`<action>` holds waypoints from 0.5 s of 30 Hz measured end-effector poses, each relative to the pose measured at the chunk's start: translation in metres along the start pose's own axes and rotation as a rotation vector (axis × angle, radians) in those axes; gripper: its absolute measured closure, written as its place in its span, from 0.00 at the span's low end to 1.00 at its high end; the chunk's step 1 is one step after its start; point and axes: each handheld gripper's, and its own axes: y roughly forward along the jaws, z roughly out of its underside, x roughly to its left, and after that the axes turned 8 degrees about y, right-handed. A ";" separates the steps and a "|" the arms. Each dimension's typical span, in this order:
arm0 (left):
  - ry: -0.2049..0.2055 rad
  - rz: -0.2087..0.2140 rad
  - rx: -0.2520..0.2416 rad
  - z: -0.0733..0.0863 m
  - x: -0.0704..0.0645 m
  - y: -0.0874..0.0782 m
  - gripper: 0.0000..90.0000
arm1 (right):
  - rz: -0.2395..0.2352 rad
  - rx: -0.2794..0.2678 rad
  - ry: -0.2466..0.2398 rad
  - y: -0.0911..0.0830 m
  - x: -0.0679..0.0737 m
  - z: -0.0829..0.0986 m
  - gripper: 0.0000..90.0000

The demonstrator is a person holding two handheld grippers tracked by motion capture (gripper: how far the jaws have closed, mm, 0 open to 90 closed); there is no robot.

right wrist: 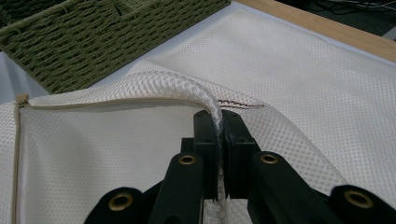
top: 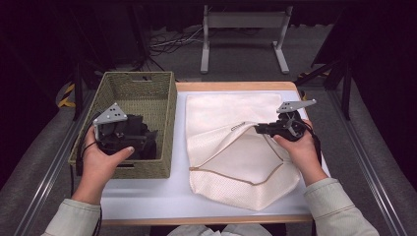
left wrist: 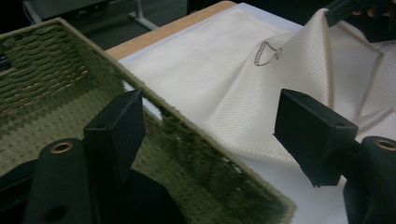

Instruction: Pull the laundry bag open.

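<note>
**Operator:** I have the right gripper (top: pixel 261 129) clenched on the upper lip of the mesh laundry bag (top: pixel 231 162), lifting that edge so the mouth gapes toward seven o'clock. In the right gripper view its jaws are pressed together with a fold of mesh squeezed between them.

**Observer:** And your other hand?

**Operator:** The left gripper (top: pixel 147 140) hangs over the near right corner of the woven basket (top: pixel 164 83), jaws spread wide with nothing between them. I judge the step in hand to be opening the bag; the left side hasn't joined in yet.

**Observer:** What does the next move call for?

**Operator:** As I see it, I keep the lip raised and steady with the right, then swing the left across toward three o'clock to take the lower lip or reach into the mouth. The mesh is limp, so tugging hard would probably drag the whole bag across the desk (top: pixel 147 196).

**Observer:** How does the bag look?

**Operator:** Cream-white, fine honeycomb mesh, lying flat on the white desk cover just beside the basket, at its three o'clock. A tan zipper band (top: pixel 255 182) edges the open mouth, and there is a small dark stitched loop (left wrist: pixel 266 51) near the lifted lip.
</note>
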 end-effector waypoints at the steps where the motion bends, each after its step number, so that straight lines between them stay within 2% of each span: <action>1: 0.003 0.000 -0.005 0.001 0.005 0.000 0.28 | 0.001 0.000 -0.001 0.000 0.000 0.000 0.95; 6: -0.025 -0.044 0.008 0.004 0.024 -0.004 0.28 | 0.001 0.003 0.002 0.000 0.000 0.001 0.95; 10: -0.015 -0.098 0.032 0.007 0.038 -0.006 0.30 | 0.004 0.005 -0.003 0.000 0.001 0.000 0.95; 15: -0.038 -0.102 0.045 0.014 0.056 -0.004 0.32 | 0.005 0.005 -0.002 0.001 0.002 0.000 0.95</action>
